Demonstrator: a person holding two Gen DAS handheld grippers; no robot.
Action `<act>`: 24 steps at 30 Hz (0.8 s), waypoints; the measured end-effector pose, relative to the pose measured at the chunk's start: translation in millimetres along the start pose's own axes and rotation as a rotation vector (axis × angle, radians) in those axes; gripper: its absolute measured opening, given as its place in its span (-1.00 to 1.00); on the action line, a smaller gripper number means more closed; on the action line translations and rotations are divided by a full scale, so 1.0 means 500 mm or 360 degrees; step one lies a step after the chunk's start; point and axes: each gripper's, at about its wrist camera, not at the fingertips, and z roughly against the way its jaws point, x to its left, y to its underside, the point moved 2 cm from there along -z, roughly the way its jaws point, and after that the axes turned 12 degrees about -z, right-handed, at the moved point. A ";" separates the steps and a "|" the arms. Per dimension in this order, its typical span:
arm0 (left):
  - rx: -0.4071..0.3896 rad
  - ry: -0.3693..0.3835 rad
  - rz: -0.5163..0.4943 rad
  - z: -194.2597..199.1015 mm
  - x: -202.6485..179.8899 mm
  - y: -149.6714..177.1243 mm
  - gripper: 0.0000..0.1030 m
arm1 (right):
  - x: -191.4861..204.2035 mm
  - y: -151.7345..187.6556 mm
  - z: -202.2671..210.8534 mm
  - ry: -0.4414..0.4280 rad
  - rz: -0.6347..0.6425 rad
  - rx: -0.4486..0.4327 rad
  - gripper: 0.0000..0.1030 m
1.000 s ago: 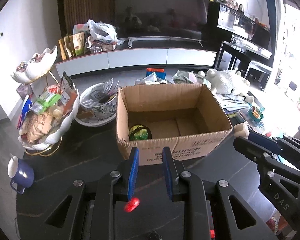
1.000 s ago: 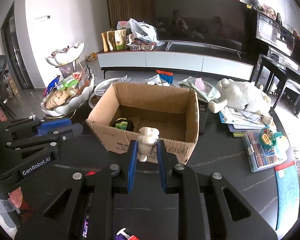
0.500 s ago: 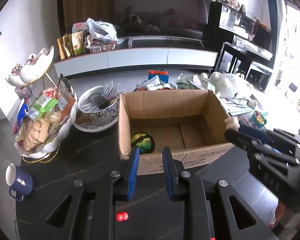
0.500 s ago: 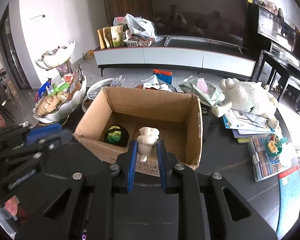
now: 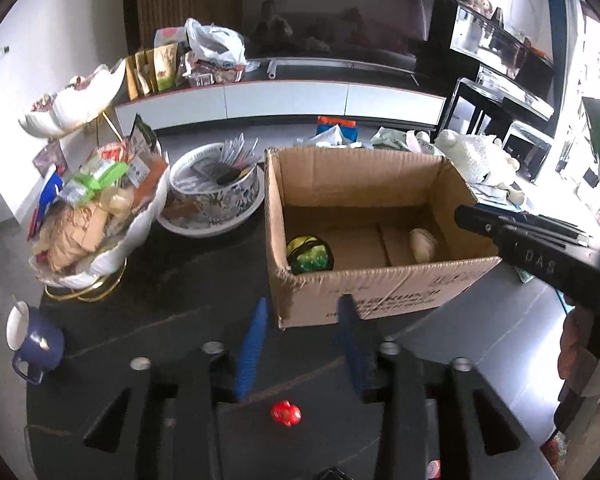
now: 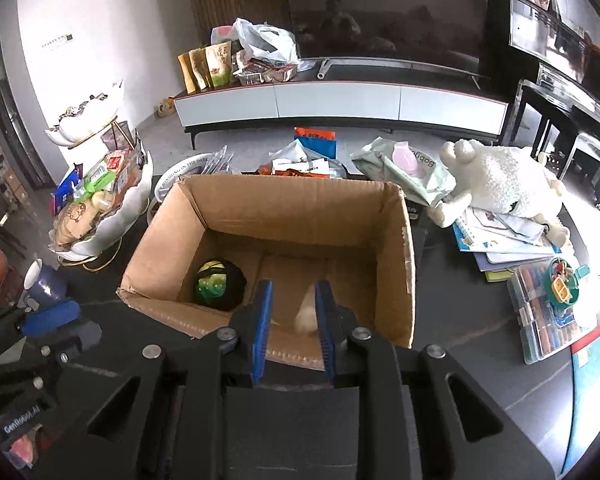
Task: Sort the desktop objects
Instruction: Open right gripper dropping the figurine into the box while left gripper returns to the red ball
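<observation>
Fingers of the right gripper (image 6: 290,312) stand apart over the near wall of the cardboard box (image 6: 300,216) at frame centre, gripping nothing; a blurred cream toy (image 6: 306,314) shows between them, inside the box beside a green-black ball (image 6: 218,284). Low in its frame, the left gripper (image 5: 302,336) gapes empty above a red piece (image 5: 286,413) on the dark table (image 5: 140,300).

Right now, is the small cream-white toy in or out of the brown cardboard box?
In. The small cream-white toy lies on the floor of the brown cardboard box, right of the green-and-black ball; the right gripper is open.
</observation>
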 end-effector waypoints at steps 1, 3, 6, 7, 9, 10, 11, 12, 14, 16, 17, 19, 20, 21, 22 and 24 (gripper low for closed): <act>0.0003 -0.0003 0.0005 -0.003 0.003 0.006 -0.18 | -0.001 0.000 0.001 -0.0001 -0.0001 0.0002 -0.61; 0.0014 -0.0002 0.0011 -0.011 0.008 0.017 -0.11 | -0.001 0.005 0.006 -0.0004 -0.0004 0.0001 -0.61; 0.0047 0.0026 0.0017 -0.031 0.014 0.038 0.08 | 0.001 0.022 0.030 -0.0023 0.0020 -0.0020 -0.61; 0.0060 0.0031 0.0015 -0.039 0.015 0.047 0.12 | 0.001 0.031 0.041 -0.0033 0.0030 -0.0026 -0.61; 0.0086 0.0033 0.0002 -0.057 0.017 0.068 0.13 | 0.001 0.051 0.063 -0.0052 0.0049 -0.0037 -0.60; 0.0106 0.0040 0.0006 -0.069 0.018 0.081 0.13 | 0.000 0.061 0.074 -0.0061 0.0059 -0.0042 -0.60; 0.0132 0.0050 0.0016 -0.080 0.020 0.095 0.13 | 0.000 0.071 0.085 -0.0071 0.0069 -0.0048 -0.59; 0.0156 0.0062 0.0027 -0.091 0.021 0.107 0.13 | -0.001 0.081 0.095 -0.0078 0.0075 -0.0052 -0.58; 0.0206 0.0085 0.0063 -0.111 0.026 0.132 0.13 | -0.008 0.103 0.111 -0.0090 0.0069 -0.0051 -0.54; 0.0263 0.0098 0.0094 -0.133 0.030 0.163 0.13 | -0.017 0.128 0.119 -0.0097 0.0058 -0.0036 -0.46; 0.0285 0.0100 0.0101 -0.140 0.030 0.174 0.13 | -0.023 0.141 0.120 -0.0088 0.0053 -0.0022 -0.36; 0.0313 0.0098 0.0104 -0.150 0.025 0.192 0.13 | -0.033 0.166 0.113 -0.0072 0.0039 0.0025 -0.07; 0.0318 0.0099 0.0105 -0.153 0.023 0.198 0.13 | -0.037 0.176 0.107 -0.0070 0.0029 0.0047 0.18; 0.0318 0.0102 0.0111 -0.155 0.020 0.204 0.13 | -0.042 0.186 0.100 -0.0079 0.0016 0.0067 0.39; 0.0316 0.0104 0.0120 -0.155 0.018 0.208 0.13 | -0.047 0.196 0.095 -0.0085 0.0005 0.0085 0.47; 0.0310 0.0099 0.0110 -0.155 0.010 0.213 0.13 | -0.055 0.209 0.084 -0.0093 -0.0012 0.0107 0.71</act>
